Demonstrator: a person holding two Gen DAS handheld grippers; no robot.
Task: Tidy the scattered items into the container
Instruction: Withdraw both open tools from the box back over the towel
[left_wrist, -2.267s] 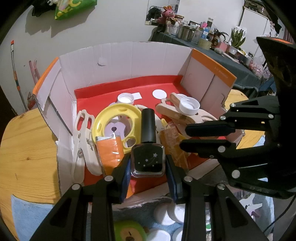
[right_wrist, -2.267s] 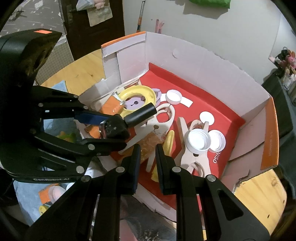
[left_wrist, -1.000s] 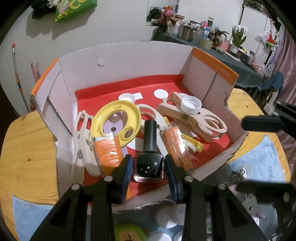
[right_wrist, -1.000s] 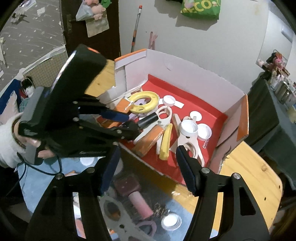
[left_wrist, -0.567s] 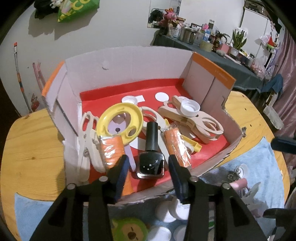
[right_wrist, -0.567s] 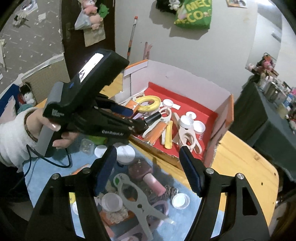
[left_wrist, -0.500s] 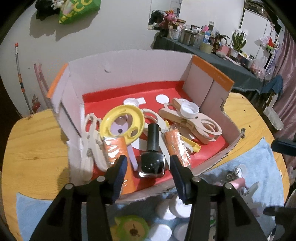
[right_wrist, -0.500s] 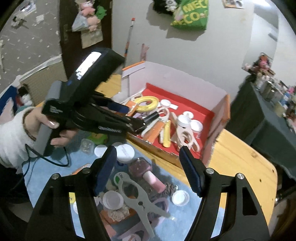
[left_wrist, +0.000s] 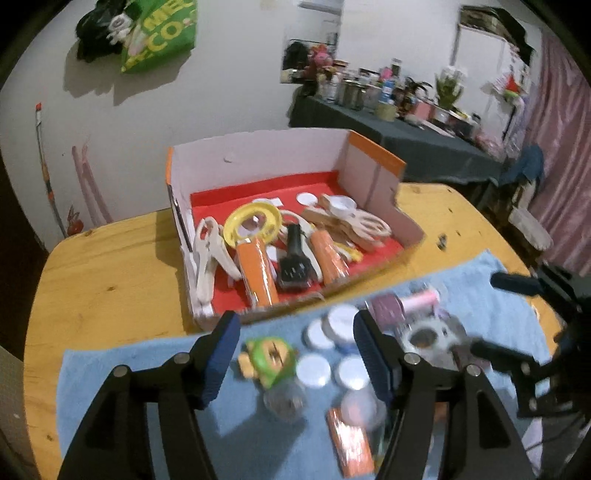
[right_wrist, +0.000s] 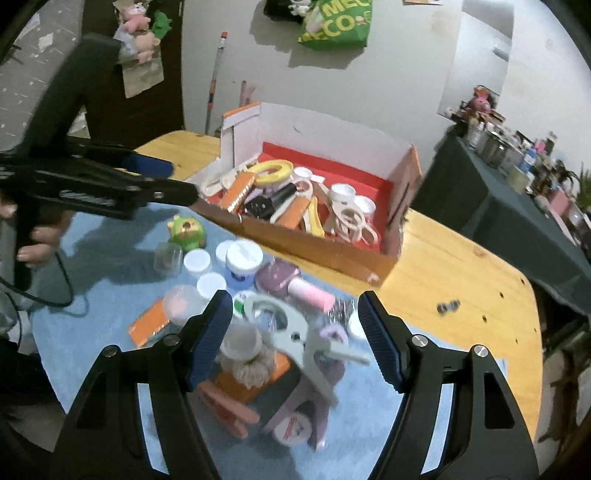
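Note:
The cardboard box (left_wrist: 371, 173) with a red floor holds a black nail polish bottle (left_wrist: 295, 260), a yellow ring (left_wrist: 253, 221), orange packets and wooden clips. It also shows in the right wrist view (right_wrist: 332, 254). My left gripper (left_wrist: 295, 350) is open and empty, held above a blue cloth (left_wrist: 110, 369) strewn with white caps (left_wrist: 314, 367) and a green toy (left_wrist: 267, 358). My right gripper (right_wrist: 293, 334) is open and empty above a grey clip (right_wrist: 295, 339) and a pink-capped bottle (right_wrist: 295, 286).
The blue cloth (right_wrist: 92, 266) lies on a round wooden table (right_wrist: 461, 280). An orange packet (right_wrist: 147, 321), a clear jar (right_wrist: 168, 258) and several white lids are scattered on it. A dark cluttered side table (left_wrist: 406, 140) stands behind.
My left gripper let go of the nail polish bottle in the box, opened wide and pulled back over the cloth. My right gripper also opened and drew back from the box.

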